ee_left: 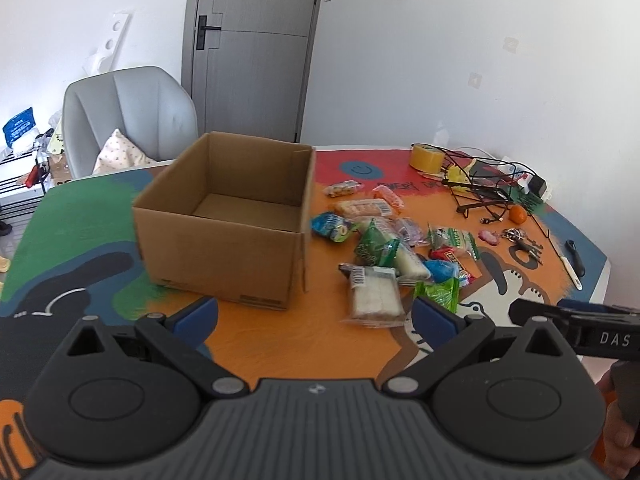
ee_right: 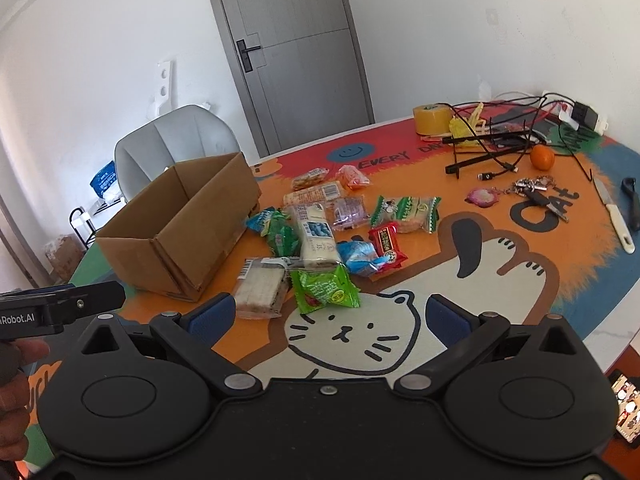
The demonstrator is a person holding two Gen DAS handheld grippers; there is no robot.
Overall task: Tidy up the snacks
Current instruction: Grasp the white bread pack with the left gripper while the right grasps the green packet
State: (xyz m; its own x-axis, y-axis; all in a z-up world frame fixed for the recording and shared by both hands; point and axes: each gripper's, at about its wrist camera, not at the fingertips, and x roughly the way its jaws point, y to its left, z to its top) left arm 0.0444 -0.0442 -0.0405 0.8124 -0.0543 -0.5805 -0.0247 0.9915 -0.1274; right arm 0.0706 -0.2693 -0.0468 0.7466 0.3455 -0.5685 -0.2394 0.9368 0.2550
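An open, empty cardboard box [ee_left: 224,220] stands on the colourful table mat; it also shows in the right wrist view [ee_right: 180,228]. Right of it lies a pile of several wrapped snacks [ee_left: 384,244], also in the right wrist view [ee_right: 332,232]. Nearest are a clear pack of white wafers [ee_left: 374,296] [ee_right: 260,286] and a green packet [ee_left: 438,294] [ee_right: 324,288]. My left gripper [ee_left: 316,314] is open and empty, in front of the box and the wafers. My right gripper [ee_right: 332,314] is open and empty, just short of the green packet.
At the far right of the table [ee_right: 520,264] lie a yellow tape roll [ee_right: 432,119], tangled cables [ee_right: 508,140], an orange [ee_right: 542,157], keys [ee_right: 536,194] and a knife [ee_right: 614,214]. A grey chair [ee_left: 128,116] stands behind the box. A phone [ee_right: 628,412] sits off the table's right edge.
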